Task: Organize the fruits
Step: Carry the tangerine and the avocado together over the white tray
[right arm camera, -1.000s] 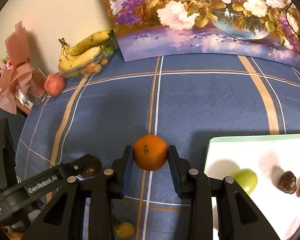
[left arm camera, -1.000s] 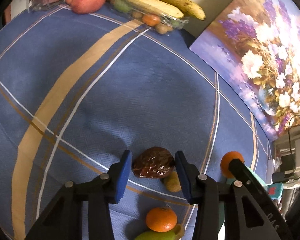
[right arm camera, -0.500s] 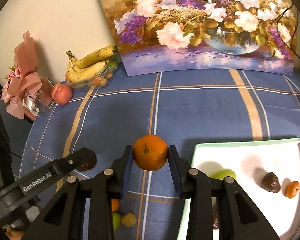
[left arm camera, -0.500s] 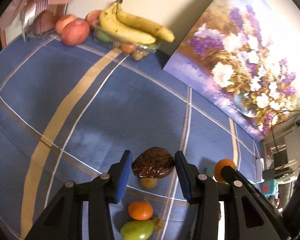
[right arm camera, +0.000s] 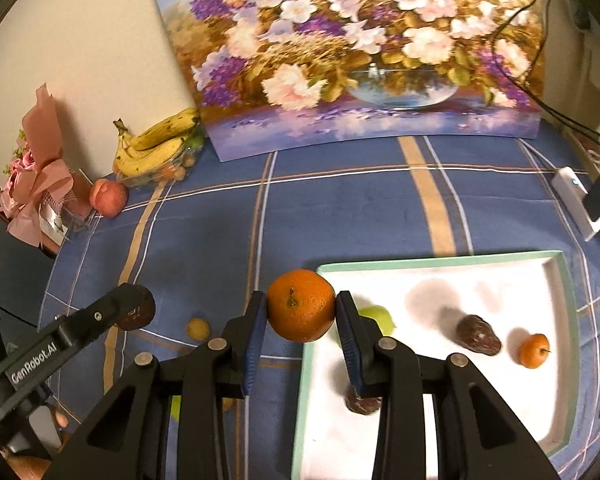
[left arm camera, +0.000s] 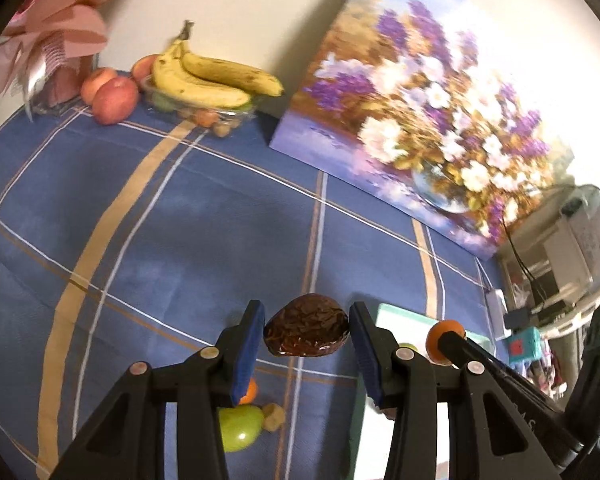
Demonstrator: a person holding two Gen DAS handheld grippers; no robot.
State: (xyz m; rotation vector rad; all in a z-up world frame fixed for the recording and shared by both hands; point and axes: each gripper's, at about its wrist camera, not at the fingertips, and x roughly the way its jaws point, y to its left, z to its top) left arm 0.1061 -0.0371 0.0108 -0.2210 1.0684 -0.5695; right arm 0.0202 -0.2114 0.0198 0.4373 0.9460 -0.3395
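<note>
- We see the left hand-held gripper (left arm camera: 306, 334) raised above the blue checked tablecloth (left arm camera: 179, 220), with its blue pads clamped on a dark brown wrinkled fruit (left arm camera: 306, 332).
- This brown fruit lies with its long axis across the gap, from one pad to the other, and its narrower end points to the left pad.
- We see the right hand-held gripper (right arm camera: 301, 314) held at the left edge of the white tray with a mint green rim (right arm camera: 440, 261), with its fingers pointing toward the flower painting (right arm camera: 360, 52).
- Its pads are closed on a round orange mandarin (right arm camera: 301, 310), whose small stem faces the camera.
- On the tray lie a green fruit (right arm camera: 378, 316), a second dark brown fruit (right arm camera: 478, 334) and a small orange fruit (right arm camera: 533, 350).
- On the cloth below the left gripper rest a green apple (left arm camera: 239, 426) and a small yellowish fruit (left arm camera: 273, 416), touching each other.
</note>
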